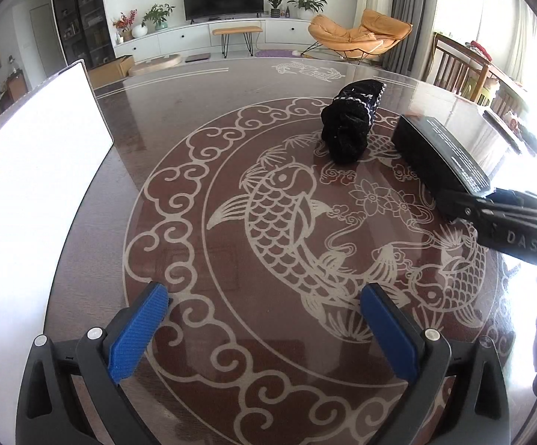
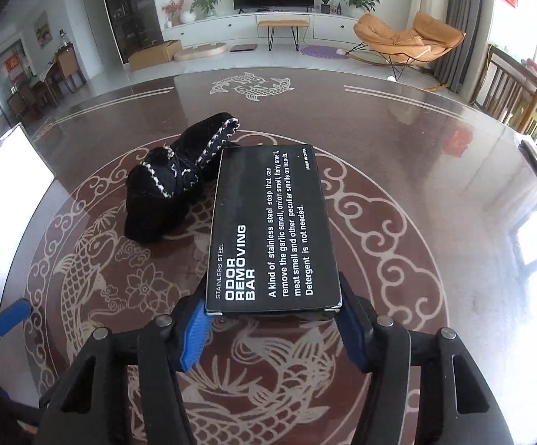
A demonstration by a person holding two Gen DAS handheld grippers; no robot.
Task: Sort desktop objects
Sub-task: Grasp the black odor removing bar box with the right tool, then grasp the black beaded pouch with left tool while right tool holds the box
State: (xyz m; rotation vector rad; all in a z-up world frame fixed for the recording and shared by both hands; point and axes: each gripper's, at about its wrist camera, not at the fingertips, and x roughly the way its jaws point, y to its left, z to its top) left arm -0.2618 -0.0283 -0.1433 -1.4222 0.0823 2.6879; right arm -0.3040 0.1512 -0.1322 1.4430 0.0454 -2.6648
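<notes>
the right gripper (image 2: 272,319) had its blue pads pressed against both long sides of the black box (image 2: 270,230), the one lettered "odor removing bar", gripping it at the near end only. most of the box stuck out ahead of the fingers, and i could not tell whether its far end rested on the table (image 2: 435,148) or hung just above it. the left gripper (image 1: 264,328) hovered over the koi pattern with its fingers spread wide and nothing between them.

to my eye the step in hand was carrying the box off to its place, and the grip looked shallow for that. a level, slow lift seemed wise, since a long box pinched at one end would tend to droop or twist.

the black knitted slipper (image 2: 179,181) lay just beside the box's far left corner, close enough that a swing leftward might nudge it. rightward the glossy tabletop was bare well out to its rim. a white board (image 1: 35,170) stood at the far left edge, well apart from both tools.
</notes>
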